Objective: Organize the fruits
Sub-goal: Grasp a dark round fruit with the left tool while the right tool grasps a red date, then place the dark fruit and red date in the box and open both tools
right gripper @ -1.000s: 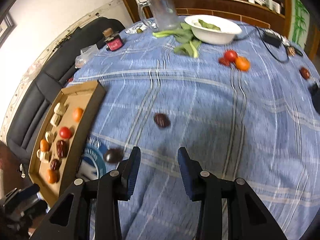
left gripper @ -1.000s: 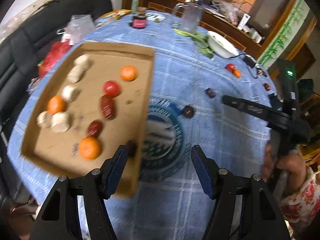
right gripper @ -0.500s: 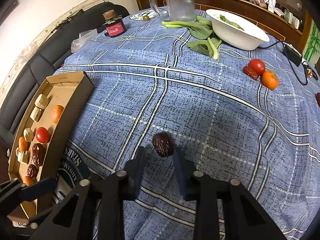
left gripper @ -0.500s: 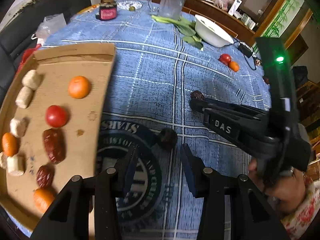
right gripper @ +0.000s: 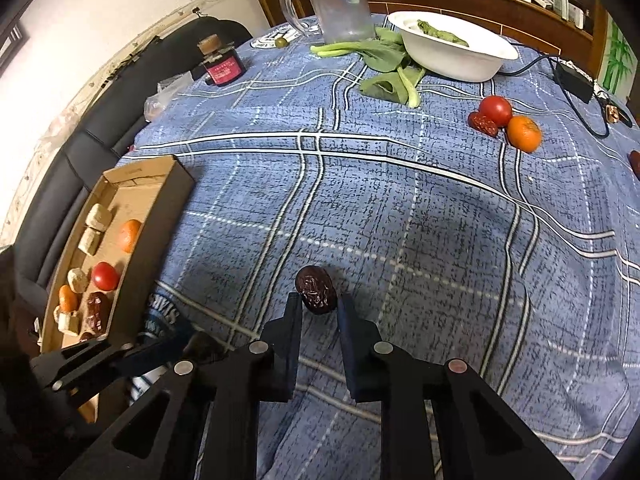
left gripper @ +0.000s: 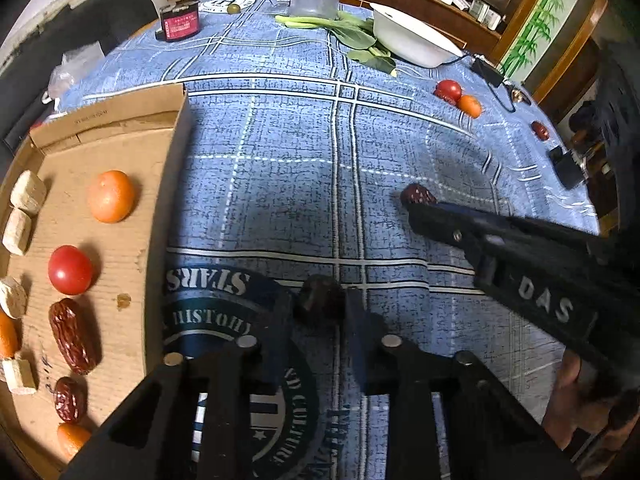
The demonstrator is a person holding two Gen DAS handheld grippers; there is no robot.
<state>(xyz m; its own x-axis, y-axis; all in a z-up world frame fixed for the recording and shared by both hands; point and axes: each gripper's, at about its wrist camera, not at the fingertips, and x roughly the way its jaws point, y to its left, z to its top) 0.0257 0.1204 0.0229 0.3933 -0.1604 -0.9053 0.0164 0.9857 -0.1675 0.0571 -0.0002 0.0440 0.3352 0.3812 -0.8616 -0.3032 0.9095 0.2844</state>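
Dates first: one dark date (left gripper: 320, 304) sits on the blue plaid cloth (left gripper: 288, 168) right between the tips of the left gripper (left gripper: 318, 312), jaws narrowed close on both sides of it; cannot tell if they press it. A second date (right gripper: 316, 290) lies between the tips of the right gripper (right gripper: 318, 308), jaws narrow, tips alongside the fruit, contact unclear. Both dates rest on the worktop, not lifted. In the left wrist view the right gripper reaches in from the right, its tip at the second date.

Cardboard tray (left gripper: 168, 184) lies just left of the left gripper, beside the round printed emblem (left gripper: 208, 292) on the cloth. In the tray: an orange (left gripper: 110, 196), a red tomato (left gripper: 70, 270), a long red date (left gripper: 74, 336) with a smaller one (left gripper: 70, 398) below it, pale cut chunks (left gripper: 28, 192) along the tray's far-left wall, more orange fruit at its lower edge.

Well beyond the tray on the far side of the cloth: a tomato (right gripper: 495, 110), a small red date (right gripper: 484, 124) and an orange (right gripper: 524, 132) touching in a cluster, a white bowl (right gripper: 456, 60), green leaves (right gripper: 384, 56), a clear jug (right gripper: 340, 0), a dark red jar (right gripper: 222, 64).
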